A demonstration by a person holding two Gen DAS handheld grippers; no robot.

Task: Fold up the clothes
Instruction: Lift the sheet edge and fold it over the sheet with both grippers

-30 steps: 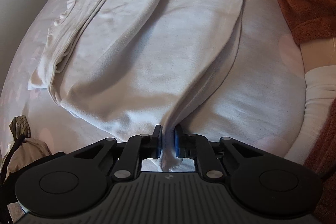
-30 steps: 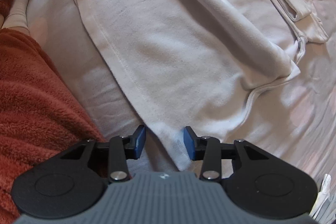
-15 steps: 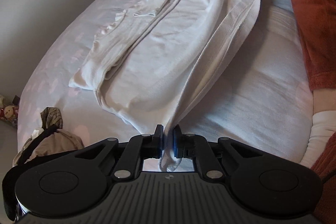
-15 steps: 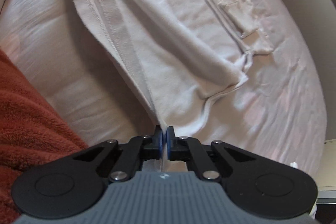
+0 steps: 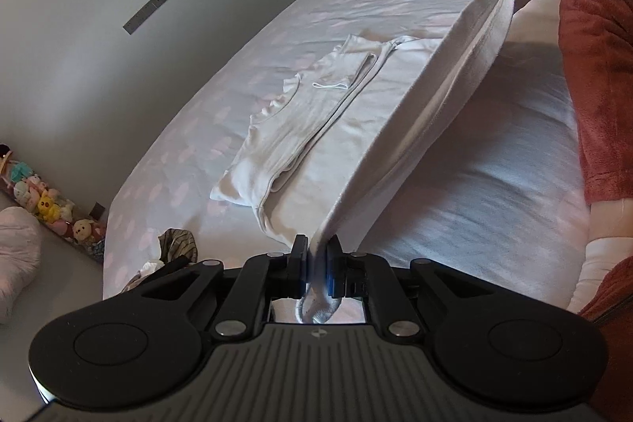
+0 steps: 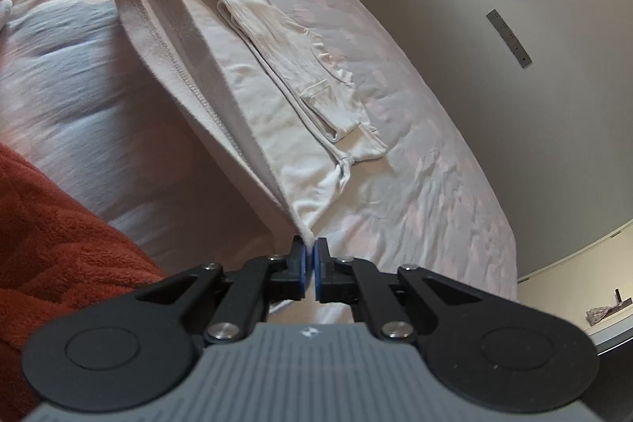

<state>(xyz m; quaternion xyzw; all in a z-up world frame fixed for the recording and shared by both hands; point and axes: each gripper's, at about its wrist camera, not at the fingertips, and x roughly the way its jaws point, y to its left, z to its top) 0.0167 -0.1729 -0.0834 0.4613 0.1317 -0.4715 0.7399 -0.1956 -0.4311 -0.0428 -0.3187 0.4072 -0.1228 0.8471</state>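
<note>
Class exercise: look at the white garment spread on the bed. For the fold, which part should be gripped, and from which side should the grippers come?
Grip the white garment at the two corners of its near hem, coming from the person's side of the bed. That edge is straight and free. The left gripper and right gripper each have jaws closed on one corner.
</note>
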